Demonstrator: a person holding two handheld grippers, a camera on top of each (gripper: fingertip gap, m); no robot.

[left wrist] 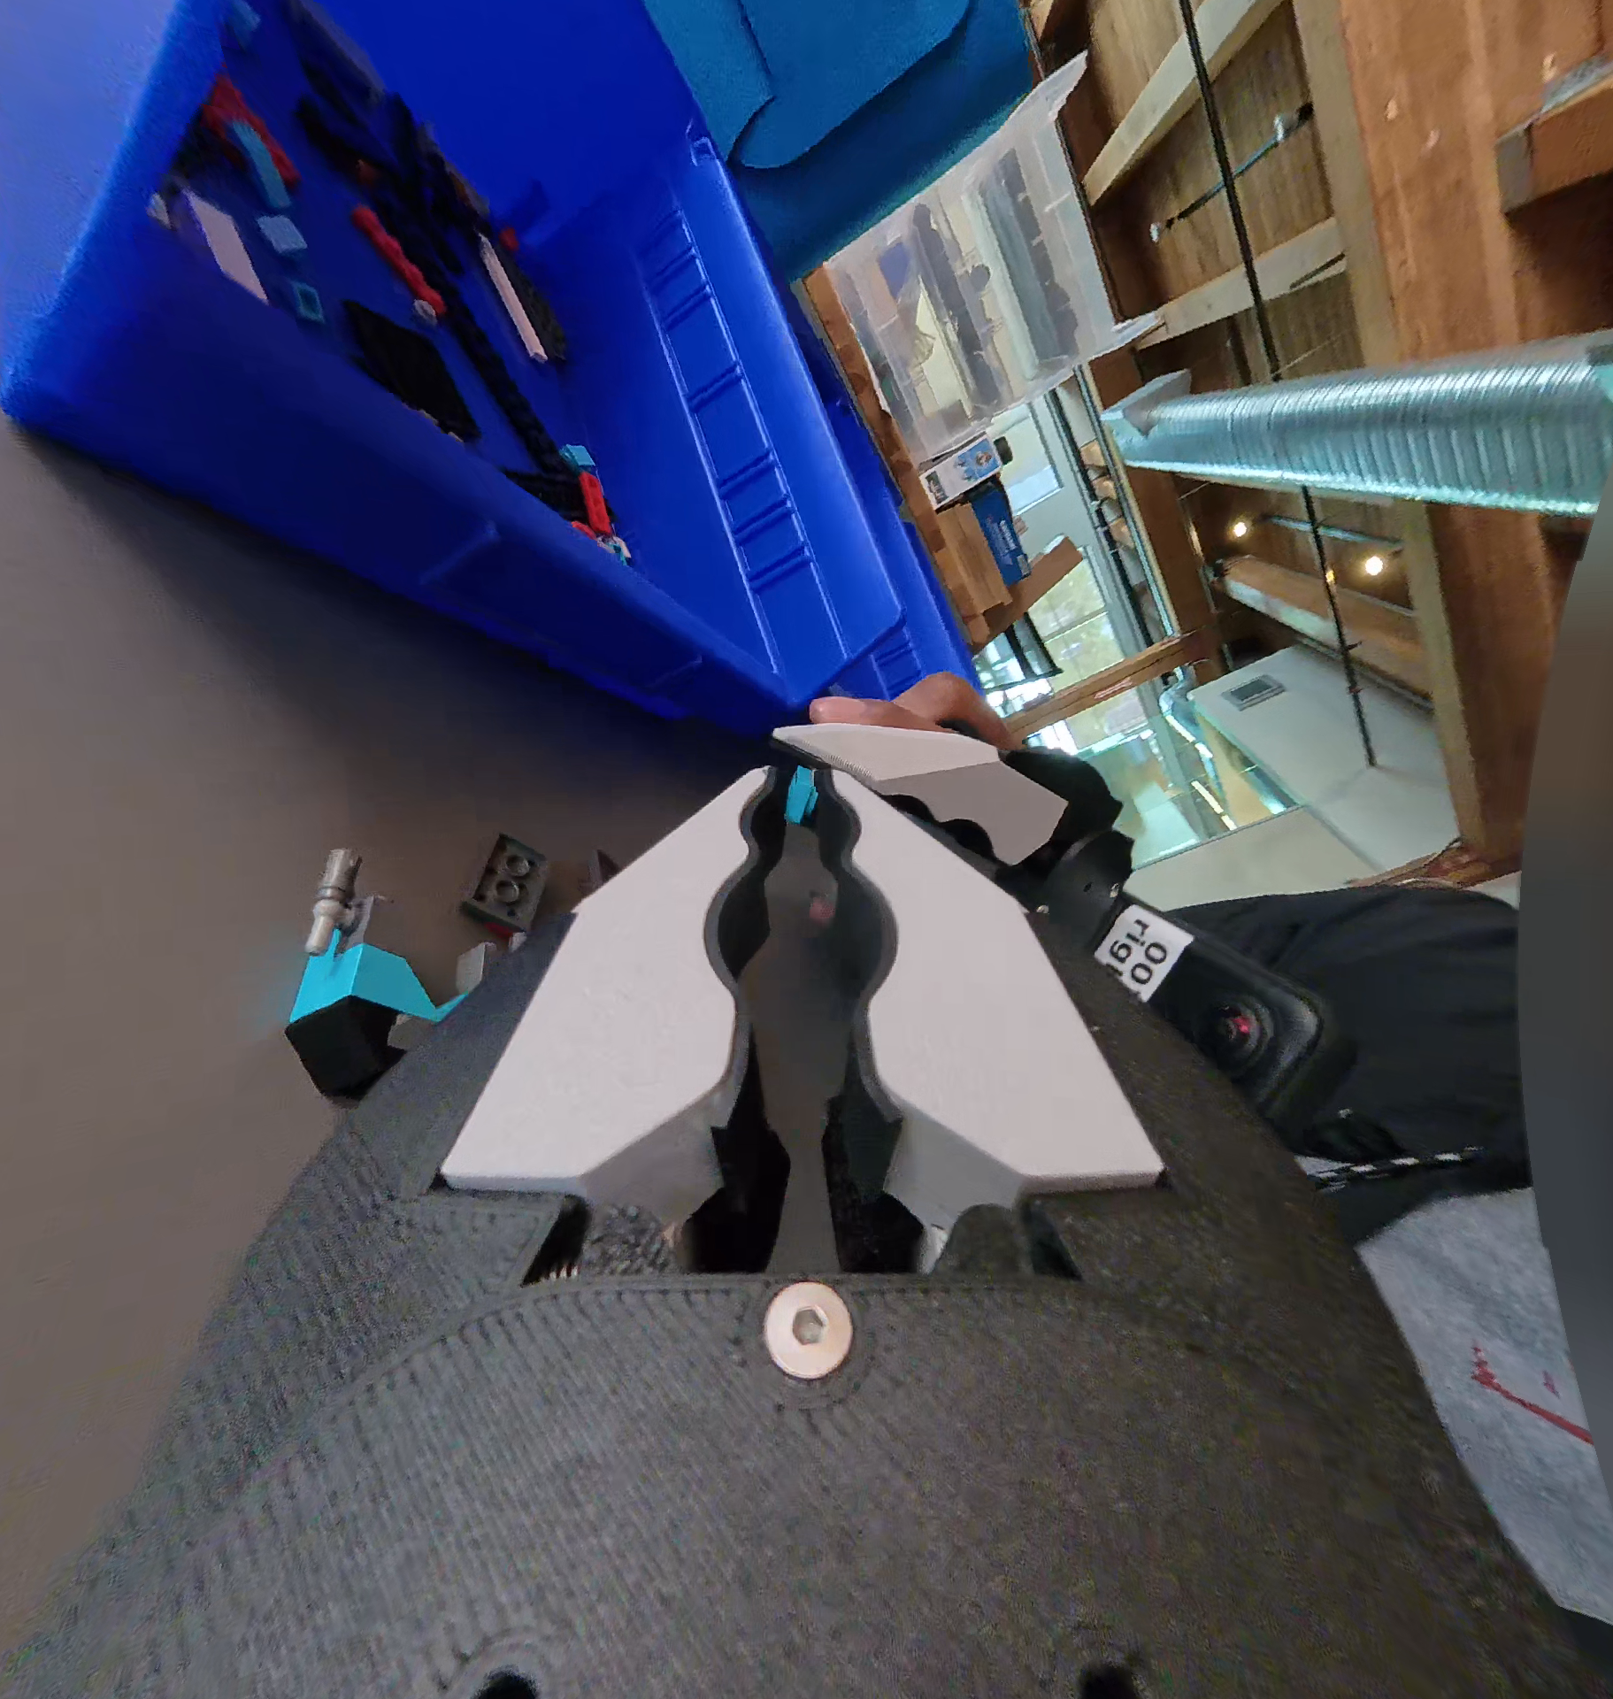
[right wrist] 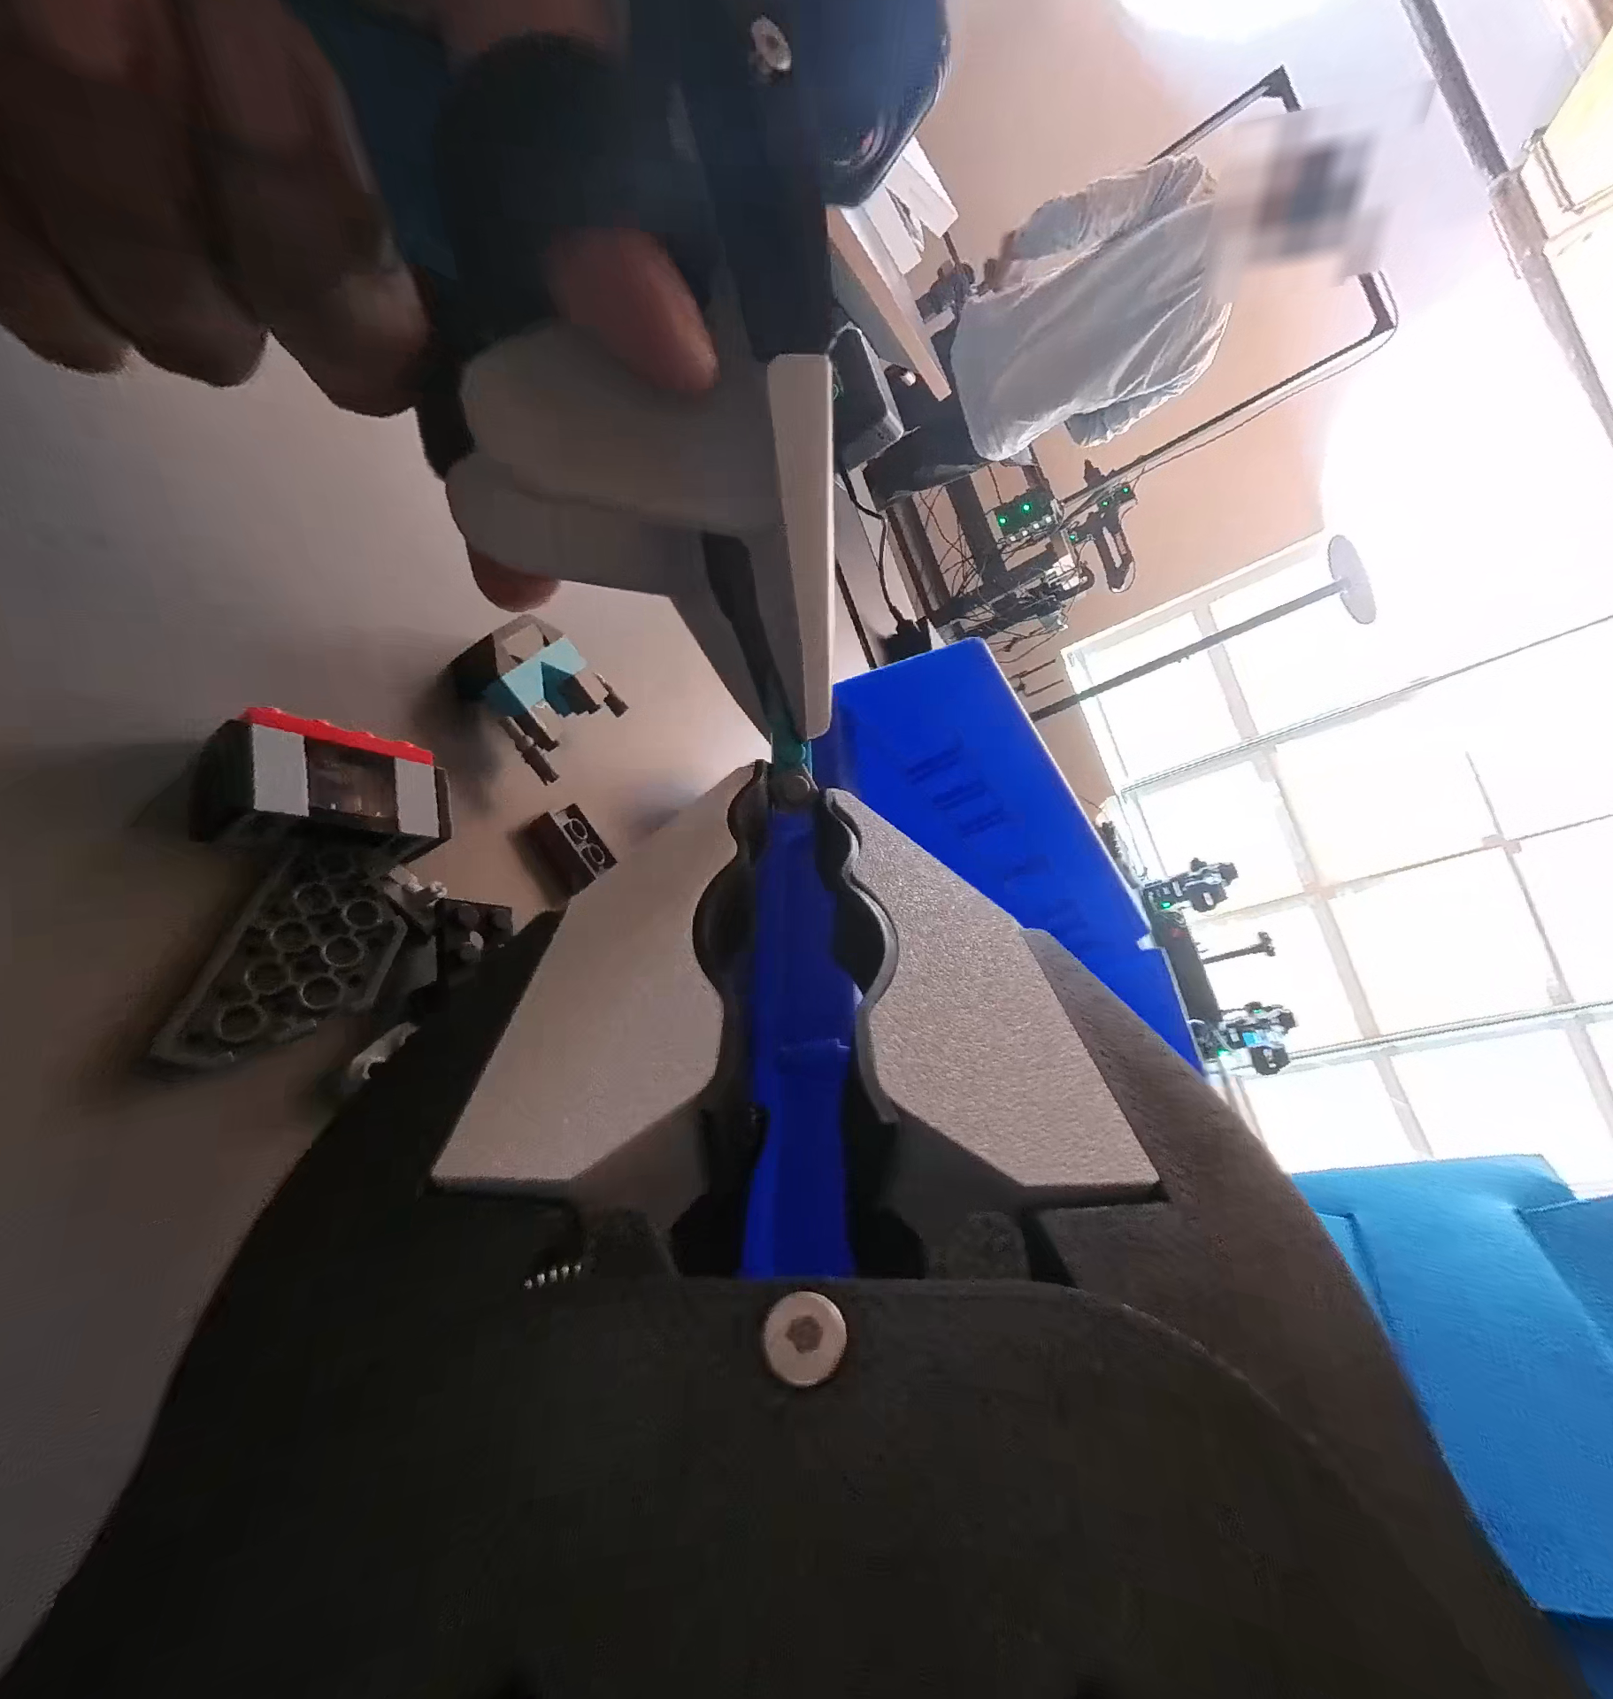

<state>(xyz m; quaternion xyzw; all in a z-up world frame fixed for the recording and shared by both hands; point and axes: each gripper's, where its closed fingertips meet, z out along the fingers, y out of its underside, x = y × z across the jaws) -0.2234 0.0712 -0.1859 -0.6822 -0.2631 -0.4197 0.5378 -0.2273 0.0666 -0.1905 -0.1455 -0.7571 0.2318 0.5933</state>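
Note:
In the left wrist view my left gripper (left wrist: 798, 791) is shut on a small teal piece (left wrist: 798, 798) held above the grey table. The right gripper's white fingers (left wrist: 931, 781) meet it tip to tip from the far side, with a hand behind them. In the right wrist view my right gripper (right wrist: 789, 792) is shut on a small dark grey piece (right wrist: 795, 787) that touches the teal piece (right wrist: 789, 752). The left gripper's fingers (right wrist: 798, 588) come down from above and pinch that teal piece. A hand (right wrist: 232, 202) holds the left gripper.
A blue bin (left wrist: 260, 414) with several loose bricks stands behind; it also shows in the right wrist view (right wrist: 968, 827). On the table lie a teal-and-black assembly (left wrist: 352, 1002), a dark grey brick (left wrist: 506, 878), a red, grey and black assembly (right wrist: 324, 781) and a dark holed plate (right wrist: 288, 965). Less than 4 cm separates the two grippers' tips. Between my right fingertips and the dark grey brick (left wrist: 506, 878) there is roughly 6 centimeters.

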